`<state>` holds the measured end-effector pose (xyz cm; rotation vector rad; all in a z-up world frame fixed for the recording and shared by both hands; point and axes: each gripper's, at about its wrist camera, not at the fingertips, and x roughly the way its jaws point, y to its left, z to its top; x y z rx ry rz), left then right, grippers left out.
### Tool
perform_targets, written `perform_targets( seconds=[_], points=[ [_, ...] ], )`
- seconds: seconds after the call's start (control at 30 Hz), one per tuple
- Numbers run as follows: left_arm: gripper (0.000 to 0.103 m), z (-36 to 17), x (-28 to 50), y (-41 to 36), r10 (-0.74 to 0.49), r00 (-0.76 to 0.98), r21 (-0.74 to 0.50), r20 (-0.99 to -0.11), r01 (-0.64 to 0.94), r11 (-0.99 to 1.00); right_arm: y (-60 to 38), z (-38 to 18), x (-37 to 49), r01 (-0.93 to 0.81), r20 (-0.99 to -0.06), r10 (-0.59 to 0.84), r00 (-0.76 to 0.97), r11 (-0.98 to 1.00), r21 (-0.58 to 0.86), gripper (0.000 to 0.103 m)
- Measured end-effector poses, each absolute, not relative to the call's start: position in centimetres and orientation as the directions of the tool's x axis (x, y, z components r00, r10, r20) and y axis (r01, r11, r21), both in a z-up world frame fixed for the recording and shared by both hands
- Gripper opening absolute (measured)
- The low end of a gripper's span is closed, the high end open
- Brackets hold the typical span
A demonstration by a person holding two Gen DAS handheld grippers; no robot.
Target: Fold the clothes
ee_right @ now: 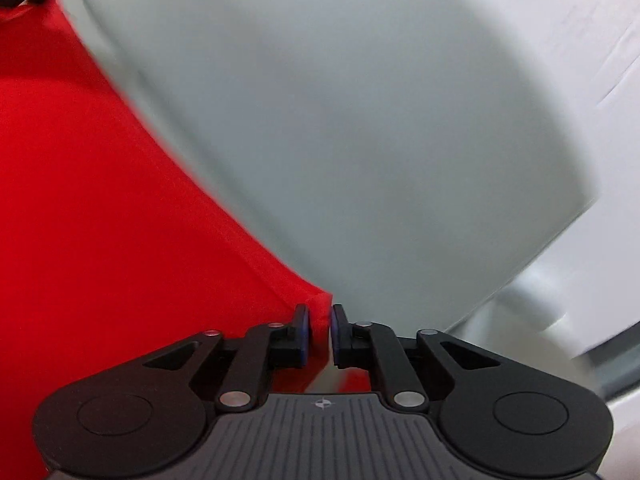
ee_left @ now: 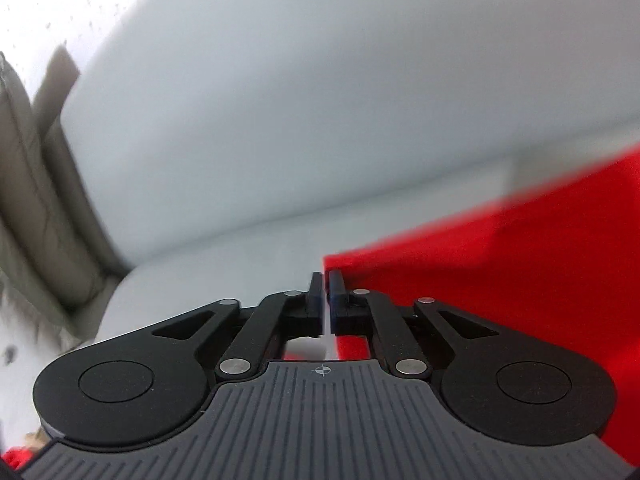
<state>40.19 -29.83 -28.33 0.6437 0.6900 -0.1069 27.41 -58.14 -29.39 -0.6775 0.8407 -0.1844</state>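
The red garment (ee_left: 500,272) is hanging stretched between my two tools, a thin, soft, light cloth that is sagging wherever it goes unsupported. My left tool (ee_left: 325,300) and right tool (ee_right: 320,330) are each pinching a corner of it, in front of a pale grey sofa (ee_right: 380,120). I judge corners and hems to be the best holds, since the middle would bunch.

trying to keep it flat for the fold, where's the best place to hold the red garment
At its corners. The left claw pinches one corner of the red garment and the right claw pinches another, each coming in from the outer edge, so the cloth spans taut between them.
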Motion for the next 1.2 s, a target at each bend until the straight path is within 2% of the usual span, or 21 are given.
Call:
perform_targets(
  seconds=[0.03, 0.07, 0.1, 0.13, 0.17, 0.3, 0.4, 0.5, 0.6, 0.73, 0.9, 0.97, 1.03, 1.1, 1.2],
  points=[
    [0.011, -28.1, 40.1, -29.9, 0.118, 0.775, 0.523, -0.620, 0.297, 0.799, -58.5, -28.5, 27.2, -0.095, -0.636, -0.392, 0.665, 0.800, -0.592, 0.020],
    [0.017, -27.4, 39.9, -29.6, 0.108, 0.775, 0.507, -0.623, 0.294, 0.811, -58.9, -27.6, 26.9, -0.083, -0.646, -0.375, 0.665, 0.822, -0.563, 0.029],
    [0.029, -26.5, 39.7, -29.0, 0.093, 0.775, 0.481, -0.625, 0.288, 0.828, -59.6, -26.4, 26.0, -0.063, -0.651, -0.346, 0.675, 0.853, -0.518, 0.046],
    [0.036, -25.6, 39.3, -28.4, 0.085, 0.775, 0.463, -0.626, 0.281, 0.841, -60.3, -25.1, 25.1, -0.043, -0.655, -0.316, 0.687, 0.882, -0.470, 0.049],
    [0.041, -24.6, 39.0, -27.8, 0.082, 0.775, 0.448, -0.626, 0.273, 0.851, -61.1, -24.1, 24.1, -0.024, -0.654, -0.298, 0.695, 0.900, -0.435, 0.049],
    [0.041, -21.8, 36.6, -25.9, 0.056, 0.758, 0.394, -0.649, 0.273, 0.878, -65.6, -21.4, 20.3, 0.093, -0.658, -0.293, 0.694, 0.943, -0.321, 0.049],
    [0.044, -20.3, 34.8, -25.1, 0.028, 0.734, 0.359, -0.679, 0.299, 0.884, -69.2, -19.7, 17.6, 0.192, -0.665, -0.304, 0.683, 0.952, -0.238, 0.044],
    [0.045, -19.4, 31.9, -25.8, -0.021, 0.679, 0.279, -0.734, 0.330, 0.902, -70.6, -20.0, 17.5, 0.225, -0.685, -0.318, 0.656, 0.948, -0.225, 0.041],
    [0.045, -19.1, 29.2, -27.3, -0.056, 0.614, 0.217, -0.788, 0.361, 0.907, -71.7, -20.5, 17.8, 0.230, -0.718, -0.271, 0.641, 0.960, -0.157, 0.041],
    [0.045, -20.4, 23.4, -27.8, -0.091, 0.533, 0.147, -0.841, 0.387, 0.910, -70.5, -21.1, 18.7, 0.235, -0.731, -0.276, 0.624, 0.958, -0.161, 0.042],
    [0.047, -21.2, 20.2, -26.4, -0.098, 0.485, 0.114, -0.869, 0.389, 0.914, -67.9, -20.9, 19.0, 0.185, -0.726, -0.279, 0.629, 0.960, -0.209, 0.042],
    [0.047, -21.3, 19.3, -25.8, -0.109, 0.462, 0.090, -0.880, 0.388, 0.917, -68.9, -21.1, 19.1, 0.220, -0.733, -0.301, 0.610, 0.953, -0.209, 0.042],
    [0.047, -21.5, 19.2, -24.9, -0.125, 0.445, 0.060, -0.887, 0.380, 0.923, -70.2, -21.4, 18.9, 0.271, -0.737, -0.306, 0.603, 0.947, -0.171, 0.041],
    [0.047, -21.4, 18.6, -24.4, -0.144, 0.433, 0.034, -0.890, 0.378, 0.925, -73.0, -22.0, 18.3, 0.368, -0.757, -0.278, 0.591, 0.928, -0.054, 0.041],
    [0.047, -21.0, 18.1, -24.2, -0.159, 0.431, 0.027, -0.888, 0.394, 0.919, -75.2, -23.0, 18.2, 0.386, -0.757, -0.207, 0.620, 0.920, 0.065, 0.040]
  ],
)
